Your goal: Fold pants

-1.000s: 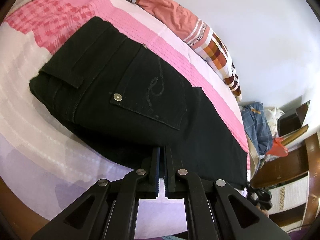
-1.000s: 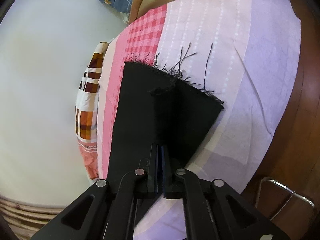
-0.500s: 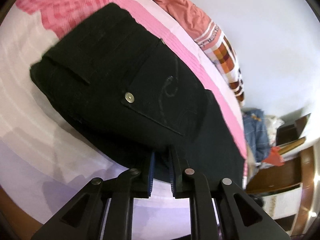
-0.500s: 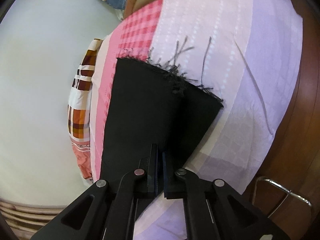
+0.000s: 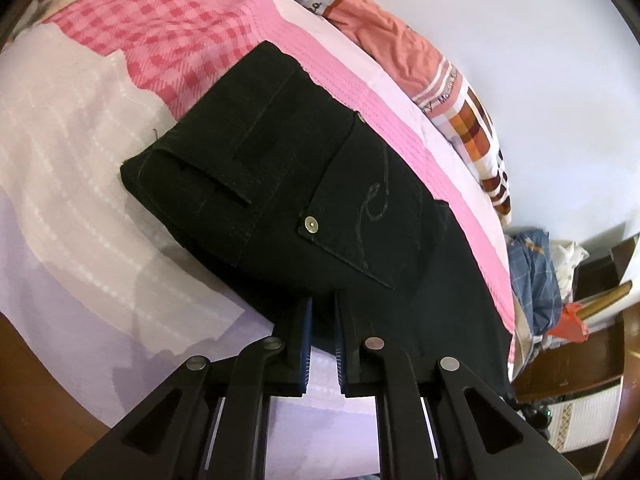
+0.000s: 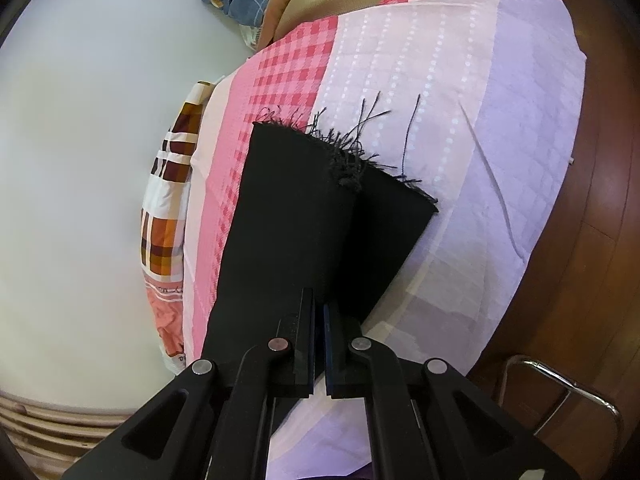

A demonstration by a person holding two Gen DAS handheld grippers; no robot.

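Note:
Black pants lie flat on the pink and lilac bedspread, folded in half lengthwise, with the back pocket and its metal button facing up. My left gripper is at the near edge of the seat, jaws slightly apart, holding nothing. In the right wrist view the two stacked legs end in frayed hems. My right gripper sits over the near edge of the legs, jaws a narrow gap apart, with no cloth seen between them.
A checked orange and white quilt lies along the wall, also in the right wrist view. A blue garment and wooden furniture stand past the bed's end. A metal chair frame is beside the wooden bed edge.
My left gripper has opened from shut and pulled back a little from the seat of the pants. My right gripper's jaws have parted slightly. The pants lie as before.

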